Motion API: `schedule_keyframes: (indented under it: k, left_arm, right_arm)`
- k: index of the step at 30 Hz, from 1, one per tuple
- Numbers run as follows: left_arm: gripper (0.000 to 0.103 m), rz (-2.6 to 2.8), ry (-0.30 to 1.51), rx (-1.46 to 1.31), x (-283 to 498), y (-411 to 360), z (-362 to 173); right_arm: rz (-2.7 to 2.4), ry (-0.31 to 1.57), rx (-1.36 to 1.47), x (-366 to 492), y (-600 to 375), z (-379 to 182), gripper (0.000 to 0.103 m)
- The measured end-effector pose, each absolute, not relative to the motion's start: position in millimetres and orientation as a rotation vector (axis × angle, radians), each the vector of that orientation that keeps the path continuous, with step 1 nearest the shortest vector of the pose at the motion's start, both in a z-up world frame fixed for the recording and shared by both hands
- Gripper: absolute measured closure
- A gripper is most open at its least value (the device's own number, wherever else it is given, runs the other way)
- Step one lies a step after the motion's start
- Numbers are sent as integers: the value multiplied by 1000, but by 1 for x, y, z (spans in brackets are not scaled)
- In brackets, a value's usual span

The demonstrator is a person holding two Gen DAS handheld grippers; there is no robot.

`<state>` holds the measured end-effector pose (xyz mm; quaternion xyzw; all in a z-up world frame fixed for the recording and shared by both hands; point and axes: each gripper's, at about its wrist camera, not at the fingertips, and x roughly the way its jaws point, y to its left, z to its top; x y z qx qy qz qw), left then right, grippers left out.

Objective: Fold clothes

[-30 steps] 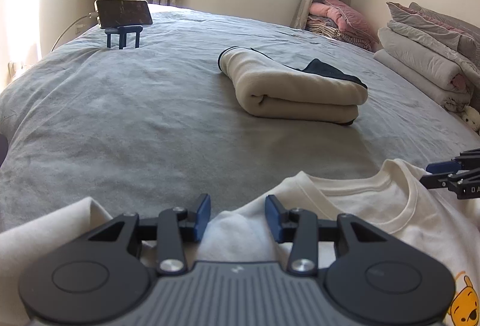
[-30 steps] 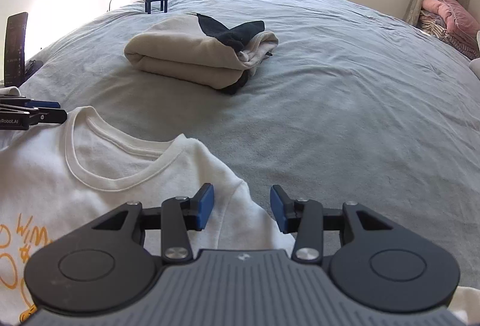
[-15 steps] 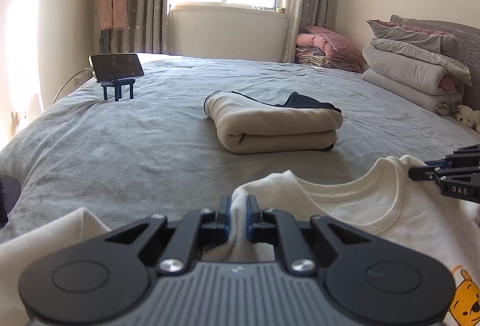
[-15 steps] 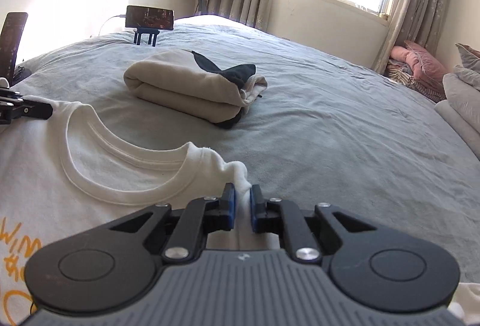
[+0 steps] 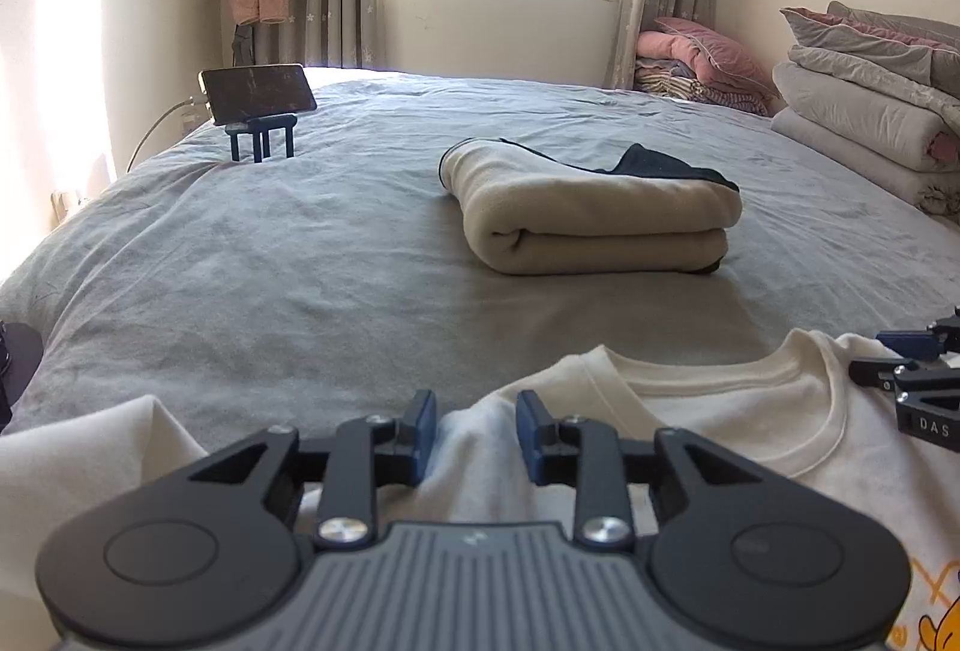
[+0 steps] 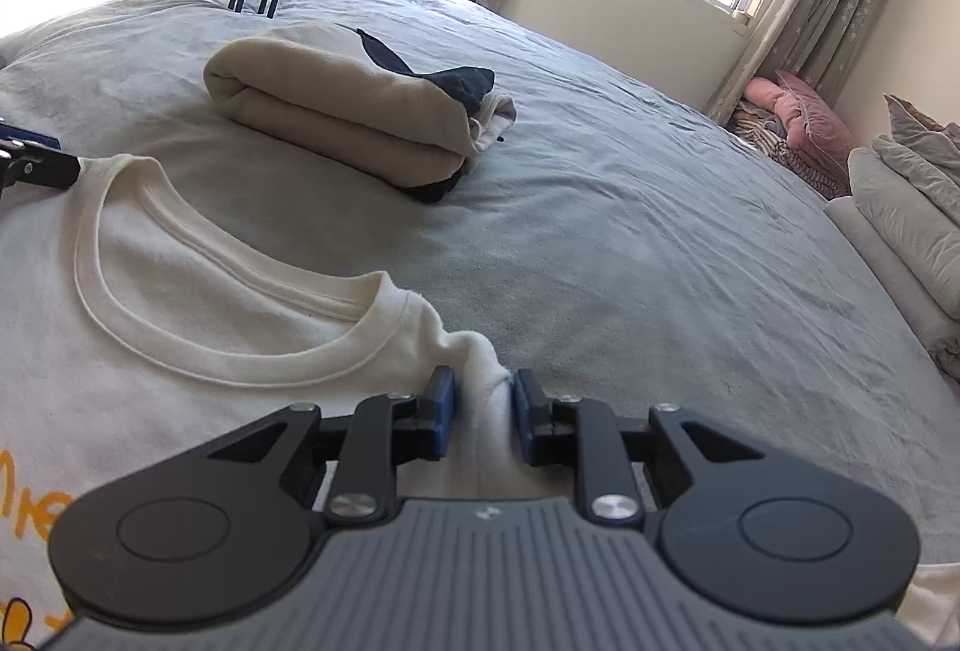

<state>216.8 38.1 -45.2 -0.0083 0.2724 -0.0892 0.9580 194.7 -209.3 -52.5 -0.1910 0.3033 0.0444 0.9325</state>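
A cream T-shirt with a yellow cartoon print lies front up on the grey bed cover, collar towards the window. My left gripper is at its left shoulder, jaws opening, a loose hump of fabric between the pads. My right gripper is at the other shoulder of the shirt, jaws also opening around a raised ridge of cloth. Each gripper's tips show at the edge of the other view. A folded beige garment with a dark piece tucked in lies farther up the bed.
A phone on a blue stand sits at the bed's far left. Stacked folded bedding and a pink quilt line the right side. Curtains and a window are behind. Bare grey cover lies between the shirt and the folded garment.
Both grippers went from open to pinched on the shirt's shoulders, then spread apart again. The right view has shifted and tilted down; the pinched fabric stays bunched up.
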Motion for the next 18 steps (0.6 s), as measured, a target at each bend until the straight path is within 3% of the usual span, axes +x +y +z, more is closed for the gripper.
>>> schedule_keyframes:
  k: [10, 18]
  left_arm:
    - [47, -132, 497, -142, 164, 102, 11]
    - [42, -21, 555, -88, 137, 151, 8]
  right_arm:
    - [145, 567, -348, 175, -185, -11, 56]
    - [242, 540, -348, 161, -138, 1, 51]
